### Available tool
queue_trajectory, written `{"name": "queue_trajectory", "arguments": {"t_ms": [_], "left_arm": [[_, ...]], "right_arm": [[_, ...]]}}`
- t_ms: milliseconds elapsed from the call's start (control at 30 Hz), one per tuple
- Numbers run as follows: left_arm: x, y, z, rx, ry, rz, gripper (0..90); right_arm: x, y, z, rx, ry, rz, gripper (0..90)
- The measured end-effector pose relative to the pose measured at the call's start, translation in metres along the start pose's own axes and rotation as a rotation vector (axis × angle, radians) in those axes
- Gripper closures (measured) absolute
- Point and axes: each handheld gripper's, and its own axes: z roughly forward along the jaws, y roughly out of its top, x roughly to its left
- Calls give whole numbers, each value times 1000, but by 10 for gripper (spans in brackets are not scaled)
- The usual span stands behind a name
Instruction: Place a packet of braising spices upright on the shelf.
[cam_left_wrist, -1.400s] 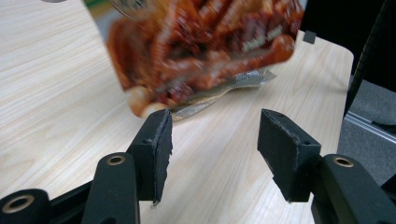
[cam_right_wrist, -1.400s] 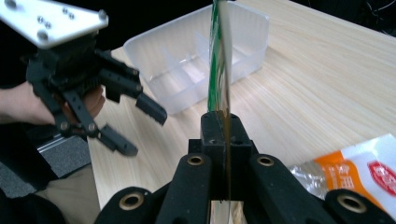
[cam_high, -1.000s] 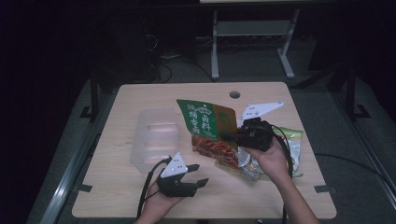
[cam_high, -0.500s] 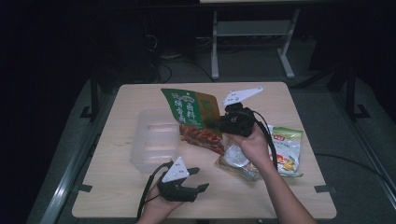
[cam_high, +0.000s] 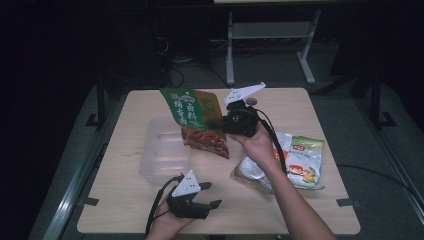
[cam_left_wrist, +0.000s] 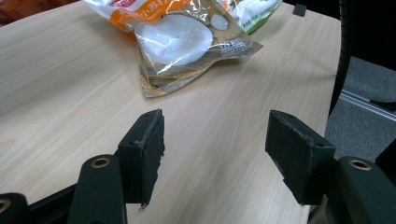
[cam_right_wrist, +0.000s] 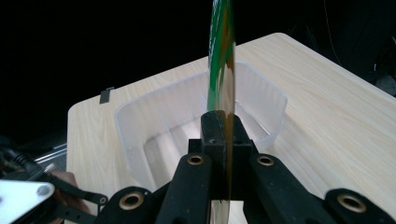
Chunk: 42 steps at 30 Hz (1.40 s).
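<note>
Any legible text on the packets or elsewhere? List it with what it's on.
Green bag held in the right tongs: large pale characters in columns, too blurred to read.
Orange-green packet: small red logo patch, unreadable.
Clear packet: white label with tiny black print, too small to read.
Tub and table: no text.

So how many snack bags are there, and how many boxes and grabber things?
Snack bags: 3 (green and red bag held up, clear bag of white cakes, green and white bag)
Clear plastic box: 1
Grippers: 2 (left gripper, right gripper)
Total: 6
</note>
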Motion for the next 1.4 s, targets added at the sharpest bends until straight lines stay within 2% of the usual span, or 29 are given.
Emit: {"name": "queue_trajectory", "arguments": {"t_ms": [100, 367, 533, 1000, 1167, 1333, 1400], "left_arm": [[1, 0, -1, 4, 10, 13, 364], [-6, -1, 6, 8, -6, 31, 359], [-5, -2, 8, 9, -8, 45, 355], [5, -2, 3, -11, 0, 14, 348], [6, -3, 3, -10, -2, 14, 346], [6, -3, 3, -4, -2, 17, 342], [5, -3, 3, -9, -6, 5, 341]], "right_arm": [[-2, 4, 6, -4, 4, 1, 895], [-6, 16, 24, -15, 10, -5, 895], [-9, 27, 37, -2, 7, -17, 896], [-21, 61, 87, 17, -6, -34, 895], [-27, 65, 108, 12, 1, -12, 895], [-32, 66, 125, 3, -6, -14, 895], [-34, 63, 131, 7, -7, -15, 895]]}}
